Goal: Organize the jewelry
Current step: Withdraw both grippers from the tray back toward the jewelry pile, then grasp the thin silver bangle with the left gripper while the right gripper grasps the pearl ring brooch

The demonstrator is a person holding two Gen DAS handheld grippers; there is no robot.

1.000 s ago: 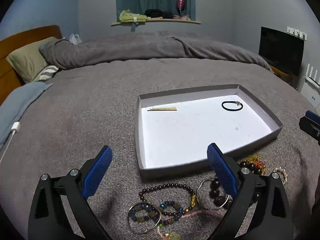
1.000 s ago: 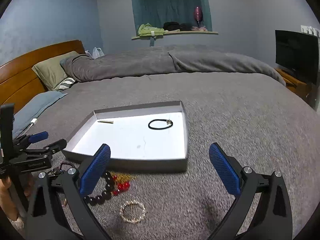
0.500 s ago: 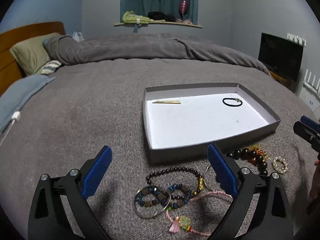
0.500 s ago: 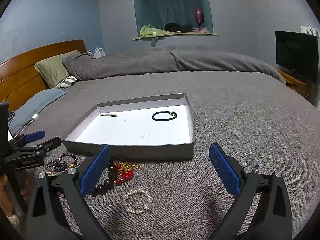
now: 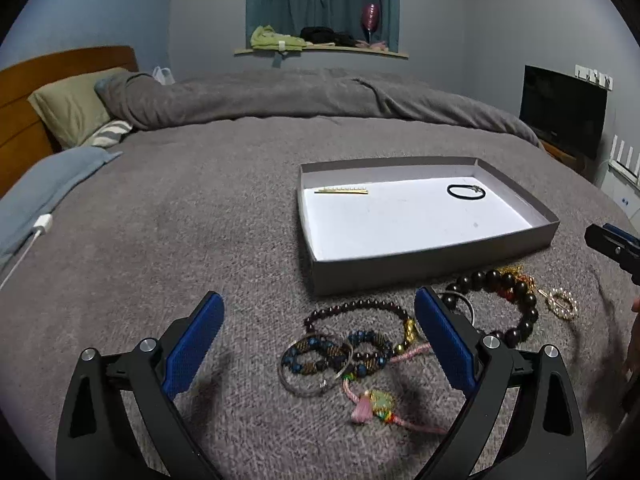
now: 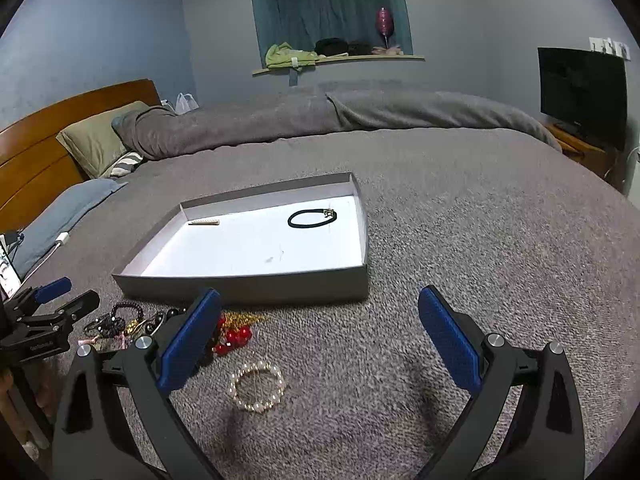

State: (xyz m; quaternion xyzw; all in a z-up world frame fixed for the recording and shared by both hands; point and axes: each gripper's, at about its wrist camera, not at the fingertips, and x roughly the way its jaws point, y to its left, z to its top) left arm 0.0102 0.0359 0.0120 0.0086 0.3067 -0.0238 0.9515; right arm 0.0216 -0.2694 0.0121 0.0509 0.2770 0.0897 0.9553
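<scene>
Left gripper (image 5: 318, 344): jaws wide, nothing held, hovering low over the bed (image 5: 180, 220). Right gripper (image 6: 318, 340): jaws wide too, nothing held.

Grey tray (image 5: 432, 262) sits flat on the grey blanket, white floor inside. In it: a gold hair clip (image 5: 341, 190) near the far left corner and a black hair tie (image 5: 466, 192) near the far right corner, well apart.

The rest of the jewelry is loose on the blanket, in front of the tray's near wall:
- dark bead bracelet (image 5: 356, 310), thin beads, with a gold charm at its right side
- blue-and-brown beaded bracelets (image 5: 336, 354) tangled with a plain metal bangle (image 5: 304, 386), just in front of the dark one
- pink cord with a tassel and green charm (image 5: 378, 402), nearest the left camera, touching the tangle
- big dark bead bracelet (image 5: 504, 292), partly hidden behind the left gripper's right finger
- red beads (image 6: 234, 336) and gold chain (image 6: 244, 317) bunched against the big bracelet, close to the tray wall
- pearl ring-shaped piece (image 6: 258, 387), off on its own to the right, lying between the right gripper's fingers in the right wrist view

The left wrist view has the tangle between its fingers. The right gripper's tip shows at the right edge of the left view, beside the pearl piece, not touching it.
</scene>
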